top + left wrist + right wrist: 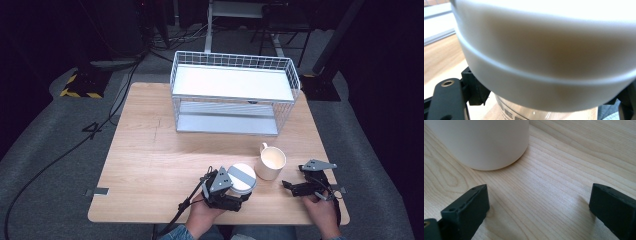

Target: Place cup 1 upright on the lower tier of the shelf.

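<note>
A jar with a white lid stands near the table's front edge; a grey band crosses the lid. My left gripper is shut on the jar just under the lid. In the left gripper view the white lid looms close, with the clear jar body below it between the two black jaws. A white mug stands upright just right of the jar, empty, handle to the back. My right gripper rests low on the table right of the mug, open. In the right gripper view the mug's base sits ahead of the open gripper.
A white wire rack with two shelves stands at the back of the wooden table. A black cable trails over the grey floor on the left. A person's hands hold both grippers at the front edge.
</note>
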A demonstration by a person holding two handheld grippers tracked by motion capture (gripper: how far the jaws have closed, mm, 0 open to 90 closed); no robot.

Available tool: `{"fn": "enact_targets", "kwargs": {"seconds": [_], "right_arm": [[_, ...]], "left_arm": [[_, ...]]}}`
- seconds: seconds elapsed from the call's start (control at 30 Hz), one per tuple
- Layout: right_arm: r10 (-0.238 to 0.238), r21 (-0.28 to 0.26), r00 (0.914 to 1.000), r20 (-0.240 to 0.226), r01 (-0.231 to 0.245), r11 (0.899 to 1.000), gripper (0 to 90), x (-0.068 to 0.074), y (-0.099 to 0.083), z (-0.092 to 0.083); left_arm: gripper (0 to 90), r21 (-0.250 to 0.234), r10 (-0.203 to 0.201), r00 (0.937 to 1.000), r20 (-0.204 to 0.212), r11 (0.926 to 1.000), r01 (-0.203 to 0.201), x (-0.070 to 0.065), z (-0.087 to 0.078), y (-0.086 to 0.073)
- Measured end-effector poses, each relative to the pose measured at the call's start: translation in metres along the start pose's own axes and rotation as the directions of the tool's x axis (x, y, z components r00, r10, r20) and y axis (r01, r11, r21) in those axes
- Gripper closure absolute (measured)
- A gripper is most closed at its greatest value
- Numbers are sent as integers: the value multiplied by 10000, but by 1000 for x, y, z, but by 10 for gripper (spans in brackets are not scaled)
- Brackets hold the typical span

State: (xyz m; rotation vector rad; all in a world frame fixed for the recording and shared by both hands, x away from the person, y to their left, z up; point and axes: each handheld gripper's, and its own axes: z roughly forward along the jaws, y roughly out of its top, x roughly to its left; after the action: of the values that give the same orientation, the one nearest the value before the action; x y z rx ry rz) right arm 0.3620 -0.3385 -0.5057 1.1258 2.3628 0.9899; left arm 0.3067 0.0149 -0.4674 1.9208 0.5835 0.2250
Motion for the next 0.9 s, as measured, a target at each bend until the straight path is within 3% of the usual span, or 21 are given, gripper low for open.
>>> {"fn": "enact_targets", "kwargs": {"seconds": [0.53,0.9], "right_arm": [[12,4,10000,25,-12,10000,28,1,1,1],[10,4,10000,27,-10,10000,29,1,1,1]], "left_arm": [[184,-453,-8,9985,-550,9990,-17,22,-19,26],[184,-413,-253,9971,-715,9989,224,44,-17,39]]}}
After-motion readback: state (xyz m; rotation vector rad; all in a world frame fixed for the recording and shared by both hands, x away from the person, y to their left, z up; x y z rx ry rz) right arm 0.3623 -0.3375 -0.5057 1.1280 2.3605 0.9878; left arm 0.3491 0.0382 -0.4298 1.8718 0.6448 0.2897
